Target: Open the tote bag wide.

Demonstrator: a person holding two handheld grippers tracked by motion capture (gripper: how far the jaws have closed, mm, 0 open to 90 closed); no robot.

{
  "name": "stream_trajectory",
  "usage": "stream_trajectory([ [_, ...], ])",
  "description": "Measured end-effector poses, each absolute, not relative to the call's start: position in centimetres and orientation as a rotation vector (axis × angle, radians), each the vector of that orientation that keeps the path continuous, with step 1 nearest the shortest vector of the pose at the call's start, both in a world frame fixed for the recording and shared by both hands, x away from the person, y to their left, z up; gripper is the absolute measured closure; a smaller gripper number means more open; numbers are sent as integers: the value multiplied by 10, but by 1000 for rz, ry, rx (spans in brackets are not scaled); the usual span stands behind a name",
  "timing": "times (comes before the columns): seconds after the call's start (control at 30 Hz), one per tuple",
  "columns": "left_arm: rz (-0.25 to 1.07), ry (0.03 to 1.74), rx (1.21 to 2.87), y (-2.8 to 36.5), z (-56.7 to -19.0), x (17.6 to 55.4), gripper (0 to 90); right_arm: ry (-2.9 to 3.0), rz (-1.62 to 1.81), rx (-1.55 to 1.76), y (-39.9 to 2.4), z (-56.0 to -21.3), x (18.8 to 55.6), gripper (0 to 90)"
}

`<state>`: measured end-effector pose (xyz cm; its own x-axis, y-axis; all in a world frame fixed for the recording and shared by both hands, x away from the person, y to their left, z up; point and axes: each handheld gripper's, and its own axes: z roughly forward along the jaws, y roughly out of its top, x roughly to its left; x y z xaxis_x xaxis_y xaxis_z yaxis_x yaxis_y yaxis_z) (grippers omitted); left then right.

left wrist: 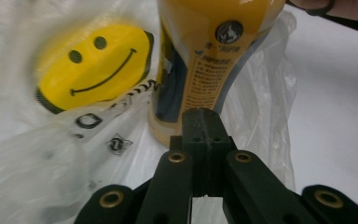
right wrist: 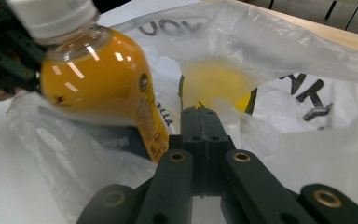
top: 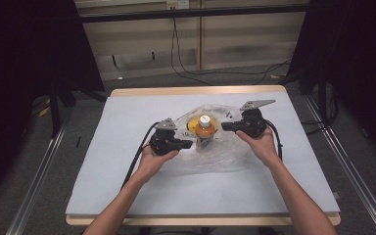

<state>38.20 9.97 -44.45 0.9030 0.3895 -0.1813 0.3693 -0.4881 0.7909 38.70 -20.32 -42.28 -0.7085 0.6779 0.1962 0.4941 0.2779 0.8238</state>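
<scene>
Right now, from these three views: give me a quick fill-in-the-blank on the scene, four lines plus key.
1. The bottle of orange drink has a ____ cap.
2. It stands on a clear plastic bag printed with a yellow ____ face.
3. The left gripper and the right gripper both have their jaws ____.
4. The bag lies on a table under a ____ cover.

Missing words: white; smiley; shut; white

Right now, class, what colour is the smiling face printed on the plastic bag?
Yellow with black eyes and mouth, on the bag; the face shows best in the left gripper view.
</scene>
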Motion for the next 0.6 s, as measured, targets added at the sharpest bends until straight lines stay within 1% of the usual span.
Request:
stream_trajectory([
  [0.07,15,534,2161,94,-451,381,900,2376,1381,1112,-197,-430,396,900],
  [0.1,18,528,2206,90,-457,380,900,2385,1374,1117,-195,-433,398,900],
  [0.13,18,528,2206,90,-457,380,900,2385,1374,1117,-195,-433,398,900],
  [0.27,5,533,2235,88,-467,378,900,2446,1278,1154,-191,-456,401,900],
  [0.33,-1,538,2234,86,-472,377,900,2459,1267,1167,-191,-460,401,900],
  [0.4,1,535,2268,85,-477,378,900,2506,1202,1178,-194,-473,398,900],
  [0.5,10,542,2302,87,-480,380,900,2531,1150,1170,-198,-480,392,900],
  [0.6,-1,565,2264,93,-484,384,900,2538,1162,1175,-208,-485,384,900],
])
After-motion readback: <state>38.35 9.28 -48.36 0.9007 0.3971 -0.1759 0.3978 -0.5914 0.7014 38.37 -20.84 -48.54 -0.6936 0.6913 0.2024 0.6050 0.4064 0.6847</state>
